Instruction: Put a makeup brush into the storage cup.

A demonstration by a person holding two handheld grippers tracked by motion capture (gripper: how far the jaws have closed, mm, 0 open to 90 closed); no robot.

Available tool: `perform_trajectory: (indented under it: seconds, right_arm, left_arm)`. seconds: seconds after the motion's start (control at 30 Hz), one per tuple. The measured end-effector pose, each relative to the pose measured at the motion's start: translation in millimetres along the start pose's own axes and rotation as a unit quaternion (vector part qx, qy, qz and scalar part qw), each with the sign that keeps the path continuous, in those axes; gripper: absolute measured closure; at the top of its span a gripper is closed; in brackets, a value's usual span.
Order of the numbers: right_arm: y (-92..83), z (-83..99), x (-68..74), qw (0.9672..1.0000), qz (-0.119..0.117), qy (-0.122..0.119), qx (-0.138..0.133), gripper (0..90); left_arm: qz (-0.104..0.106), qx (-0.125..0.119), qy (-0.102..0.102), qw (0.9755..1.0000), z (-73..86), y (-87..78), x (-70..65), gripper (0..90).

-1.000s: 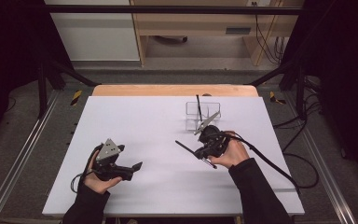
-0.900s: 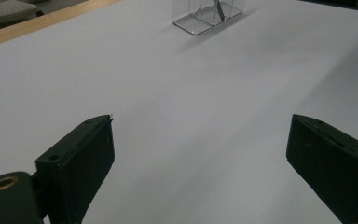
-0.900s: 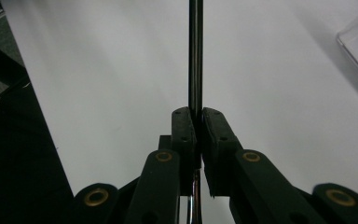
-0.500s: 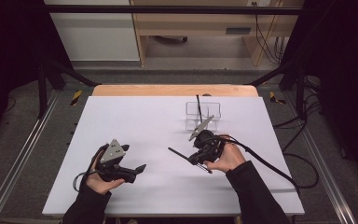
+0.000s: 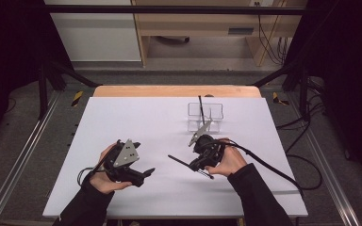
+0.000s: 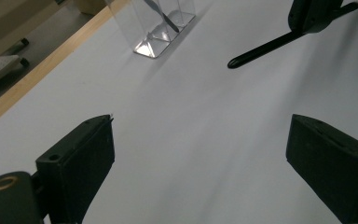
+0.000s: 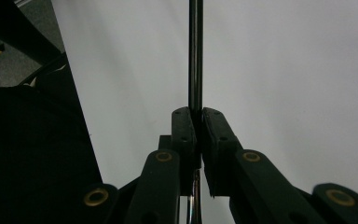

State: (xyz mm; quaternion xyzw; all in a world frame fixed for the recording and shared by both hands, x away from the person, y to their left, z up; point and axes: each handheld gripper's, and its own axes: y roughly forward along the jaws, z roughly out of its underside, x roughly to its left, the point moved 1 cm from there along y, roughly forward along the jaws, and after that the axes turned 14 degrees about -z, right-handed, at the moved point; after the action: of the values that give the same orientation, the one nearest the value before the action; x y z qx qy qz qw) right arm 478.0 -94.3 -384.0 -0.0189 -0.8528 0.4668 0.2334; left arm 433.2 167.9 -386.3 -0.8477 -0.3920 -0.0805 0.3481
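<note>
My right gripper (image 5: 194,164) is shut on a thin black stick (image 5: 179,160) that juts left, low over the white table (image 5: 136,122). In the right gripper view the stick (image 7: 195,56) runs straight up from the closed gripper (image 7: 196,115). My left gripper (image 5: 144,174) hovers at the near left, open with nothing between its fingers. In the left gripper view, the left gripper (image 6: 200,149) has wide-set pads over bare table. Beyond them are the stick's rounded end (image 6: 265,48) and the right gripper's body (image 6: 307,14). A clear container (image 5: 205,117) at the back holds another black-handled stick (image 5: 201,104).
The clear container (image 6: 156,23) stands near the table's wooden far edge (image 5: 174,91). A black cable (image 5: 268,165) trails right from the right gripper. Metal rails (image 5: 23,155) run along both sides of the table. White tabletop lies between the two hands.
The left gripper has shifted to the right and risen a little. The stick in the right gripper has swung slightly towards the near edge, with the right hand nearly still.
</note>
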Motion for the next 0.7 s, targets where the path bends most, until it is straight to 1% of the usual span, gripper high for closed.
perform_trajectory:
  seconds: [0.1, 0.17, 0.3, 0.4, 0.47, 0.53, 0.57, 0.6, 0.7]
  right_arm:
    - [0.5, 0.1, 0.4, 1.0000, -0.003, -0.001, 0.002, 84.5]
    - [0.1, 0.1, 0.6, 1.0000, -0.005, -0.001, 0.001, 84.5]
    - [-0.3, 0.3, 1.0, 1.0000, -0.008, -0.001, 0.003, 84.5]
    - [-0.1, 0.2, 1.1, 0.9999, -0.012, 0.000, 0.003, 84.5]
    - [0.2, -0.1, 1.0, 0.9999, -0.014, 0.004, 0.004, 84.5]
    - [0.2, -0.3, 0.1, 0.9999, -0.014, 0.002, 0.004, 84.5]
    - [0.2, -0.5, 0.0, 0.9999, -0.015, 0.005, 0.003, 84.5]
    - [0.4, -0.6, -0.2, 0.9999, -0.016, 0.005, 0.003, 84.5]
    - [1.0, -0.8, -0.5, 0.9998, -0.018, 0.006, 0.004, 84.5]
  left_arm:
    - [0.005, 0.002, 0.023, 0.9997, -8.1, 1.9, -3.9, 7.5]
    - [0.006, 0.007, 0.040, 0.9991, -12.4, 3.8, -6.3, 7.5]
    - [0.011, 0.013, 0.062, 0.9979, -17.9, 7.9, -12.2, 7.9]
    - [0.014, 0.019, 0.082, 0.9963, -20.8, 11.3, -16.9, 8.3]
    - [0.014, 0.023, 0.099, 0.9948, -22.8, 13.3, -19.9, 8.3]
    - [0.014, 0.023, 0.106, 0.9940, -24.9, 14.9, -22.9, 8.5]
    - [0.014, 0.024, 0.113, 0.9932, -26.2, 15.4, -23.9, 8.7]
    - [0.015, 0.023, 0.115, 0.9930, -27.0, 15.9, -25.2, 9.0]
    - [0.018, 0.021, 0.130, 0.9912, -30.8, 17.4, -29.3, 9.4]
